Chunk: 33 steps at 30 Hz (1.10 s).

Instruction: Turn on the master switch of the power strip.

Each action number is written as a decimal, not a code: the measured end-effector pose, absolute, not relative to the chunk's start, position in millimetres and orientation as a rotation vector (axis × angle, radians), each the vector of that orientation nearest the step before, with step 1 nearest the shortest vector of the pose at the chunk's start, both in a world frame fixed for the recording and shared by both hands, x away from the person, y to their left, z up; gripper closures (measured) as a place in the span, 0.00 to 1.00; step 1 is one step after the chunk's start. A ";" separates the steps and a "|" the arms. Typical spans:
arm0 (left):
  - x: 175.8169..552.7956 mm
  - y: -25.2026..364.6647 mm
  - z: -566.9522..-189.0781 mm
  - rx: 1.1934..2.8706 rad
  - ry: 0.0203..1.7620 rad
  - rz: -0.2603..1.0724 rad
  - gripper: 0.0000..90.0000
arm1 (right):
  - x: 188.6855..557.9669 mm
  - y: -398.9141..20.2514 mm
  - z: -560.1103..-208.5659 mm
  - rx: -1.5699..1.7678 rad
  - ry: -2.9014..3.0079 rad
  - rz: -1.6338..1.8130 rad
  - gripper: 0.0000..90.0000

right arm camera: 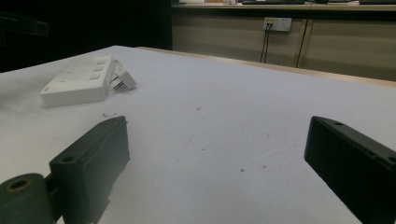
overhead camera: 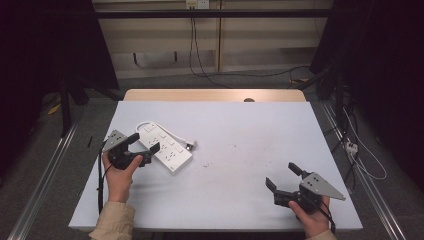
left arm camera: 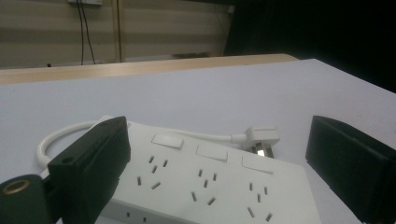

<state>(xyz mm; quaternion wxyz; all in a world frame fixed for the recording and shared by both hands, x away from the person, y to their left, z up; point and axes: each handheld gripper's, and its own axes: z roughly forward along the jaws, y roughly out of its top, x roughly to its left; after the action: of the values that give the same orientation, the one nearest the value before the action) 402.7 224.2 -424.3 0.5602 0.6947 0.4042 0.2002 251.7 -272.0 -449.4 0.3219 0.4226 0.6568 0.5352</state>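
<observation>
The white power strip point(overhead camera: 163, 146) lies on the left part of the table point(overhead camera: 240, 150), its plug point(left arm camera: 263, 138) just beside it. The left gripper point(overhead camera: 146, 143) hovers over it with jaws apart. The right gripper point(overhead camera: 283, 177) waits far away, jaws also apart.

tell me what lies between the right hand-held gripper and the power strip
Only bare white table with a few small specks, clear in the high view, between the right hand-held gripper and the power strip.
</observation>
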 end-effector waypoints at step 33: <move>433.2 216.7 -422.3 1.681 0.995 0.454 0.09 | 250.7 -273.8 -448.7 1.103 1.729 1.424 0.07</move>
<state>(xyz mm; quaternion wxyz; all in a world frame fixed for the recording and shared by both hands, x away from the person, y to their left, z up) 433.2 216.7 -422.3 0.5378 0.7066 0.4184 0.1909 250.7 -273.8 -448.7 0.3170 0.4191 0.6567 0.5409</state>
